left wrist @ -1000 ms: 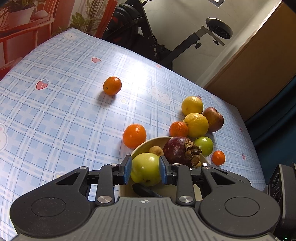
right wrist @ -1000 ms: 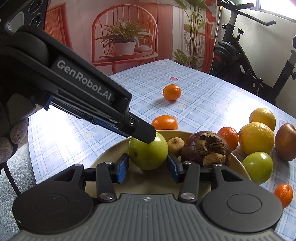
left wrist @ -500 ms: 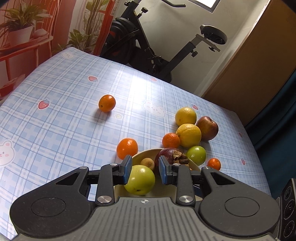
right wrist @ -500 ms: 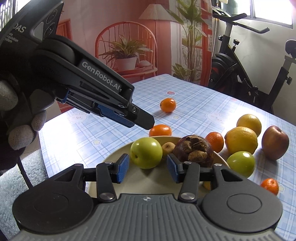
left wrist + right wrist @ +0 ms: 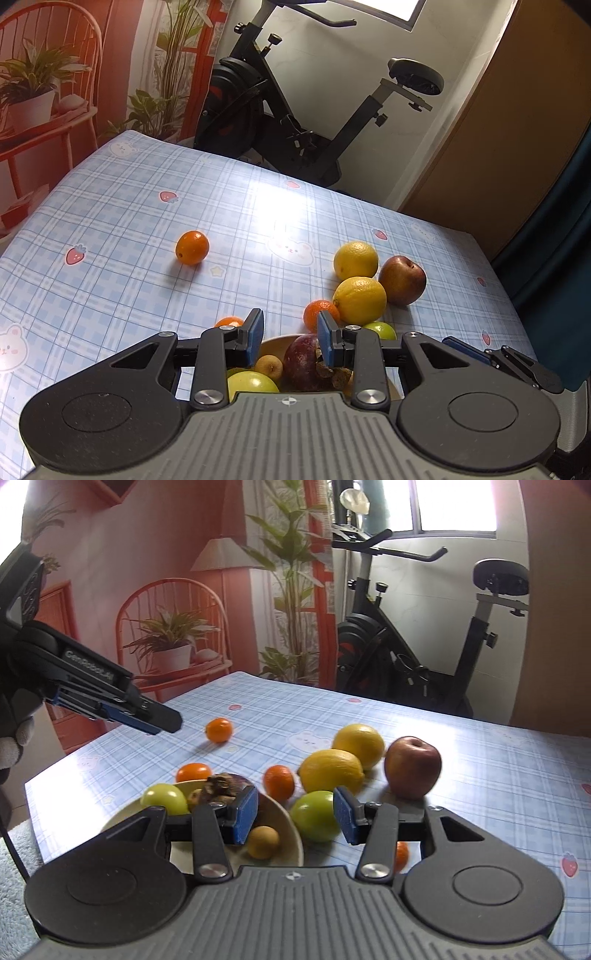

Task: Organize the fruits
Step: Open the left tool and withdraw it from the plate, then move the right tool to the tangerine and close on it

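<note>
A cream bowl (image 5: pixel 291 840) holds a green apple (image 5: pixel 164 799), a dark purple fruit (image 5: pixel 303 358) and small brown fruits (image 5: pixel 263 842). My left gripper (image 5: pixel 290 338) hovers above the bowl, jaws slightly apart with nothing between them; the right wrist view shows it (image 5: pixel 166 722) up at the left. My right gripper (image 5: pixel 295 818) is open, low over the table just right of the bowl. A second green apple (image 5: pixel 316 816) lies on the cloth just ahead of its pads, untouched. Two yellow citrus fruits (image 5: pixel 330 771), a red apple (image 5: pixel 412 767) and several tangerines (image 5: pixel 279 781) lie beyond.
The table has a blue checked cloth (image 5: pixel 110 266); one tangerine (image 5: pixel 192 247) sits alone towards its far left. An exercise bike (image 5: pixel 295 122) stands behind the far edge. A plant on a red chair (image 5: pixel 173 642) is at the left. A gloved hand (image 5: pixel 11 746) holds the left gripper.
My left gripper has lifted up and back from the green apple, which stays in the bowl. My right gripper has swung right, from the bowl to the green apple on the table.
</note>
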Motion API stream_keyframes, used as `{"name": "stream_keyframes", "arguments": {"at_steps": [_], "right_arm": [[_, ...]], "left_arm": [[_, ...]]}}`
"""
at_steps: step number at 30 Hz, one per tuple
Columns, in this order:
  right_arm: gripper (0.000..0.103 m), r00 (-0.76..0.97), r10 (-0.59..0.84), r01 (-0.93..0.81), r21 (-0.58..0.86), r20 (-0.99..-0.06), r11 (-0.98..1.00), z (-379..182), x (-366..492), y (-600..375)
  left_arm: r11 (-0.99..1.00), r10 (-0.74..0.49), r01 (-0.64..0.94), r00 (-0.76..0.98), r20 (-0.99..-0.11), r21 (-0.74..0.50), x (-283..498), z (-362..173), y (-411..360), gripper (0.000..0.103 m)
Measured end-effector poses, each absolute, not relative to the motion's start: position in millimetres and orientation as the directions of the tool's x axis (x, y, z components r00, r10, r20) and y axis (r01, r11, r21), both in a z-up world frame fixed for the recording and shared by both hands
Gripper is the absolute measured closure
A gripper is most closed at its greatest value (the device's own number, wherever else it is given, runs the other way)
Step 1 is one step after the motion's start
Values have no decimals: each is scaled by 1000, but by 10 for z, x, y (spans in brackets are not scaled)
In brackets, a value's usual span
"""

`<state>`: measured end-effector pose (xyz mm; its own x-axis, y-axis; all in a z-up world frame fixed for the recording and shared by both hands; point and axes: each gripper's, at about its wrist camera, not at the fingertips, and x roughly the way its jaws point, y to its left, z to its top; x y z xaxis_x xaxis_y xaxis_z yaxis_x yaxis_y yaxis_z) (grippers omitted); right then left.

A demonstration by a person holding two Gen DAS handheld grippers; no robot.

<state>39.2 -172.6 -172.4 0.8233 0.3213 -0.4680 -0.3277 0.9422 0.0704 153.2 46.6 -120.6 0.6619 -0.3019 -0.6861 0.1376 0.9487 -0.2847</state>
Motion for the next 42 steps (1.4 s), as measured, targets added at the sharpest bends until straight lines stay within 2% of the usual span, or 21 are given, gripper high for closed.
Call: {"name": "stream_keyframes", "arguments": {"at_steps": [7, 14, 20, 27, 35, 42], "right_arm": [[54, 828, 251, -260, 53, -501, 964, -1926, 477, -2044], [54, 806, 258, -243, 100, -533, 965, -2097, 656, -2162], [54, 783, 260, -260, 82, -565, 962, -2223, 693, -2087], [55, 787, 260, -261, 81, -559, 962, -2219, 722, -2091], [58, 793, 256, -251, 86, -552, 964, -2223, 706, -2106], [58, 783, 266, -250, 107, -562, 962, -2230, 738, -2122]], "left_arm": [[951, -299, 144, 659, -690, -275, 1622, -1205, 364, 70], [949, -304, 138, 645, -701, -284, 1726, -1247, 362, 70], [943, -325, 145, 600, -731, -300, 1869, -1350, 295, 70], [940, -337, 155, 547, -766, -303, 2097, -1509, 139, 70], [949, -312, 209, 518, -796, -235, 2233, -1666, -32, 70], [940, -340, 218, 503, -795, -264, 2303, -1734, -131, 68]]}}
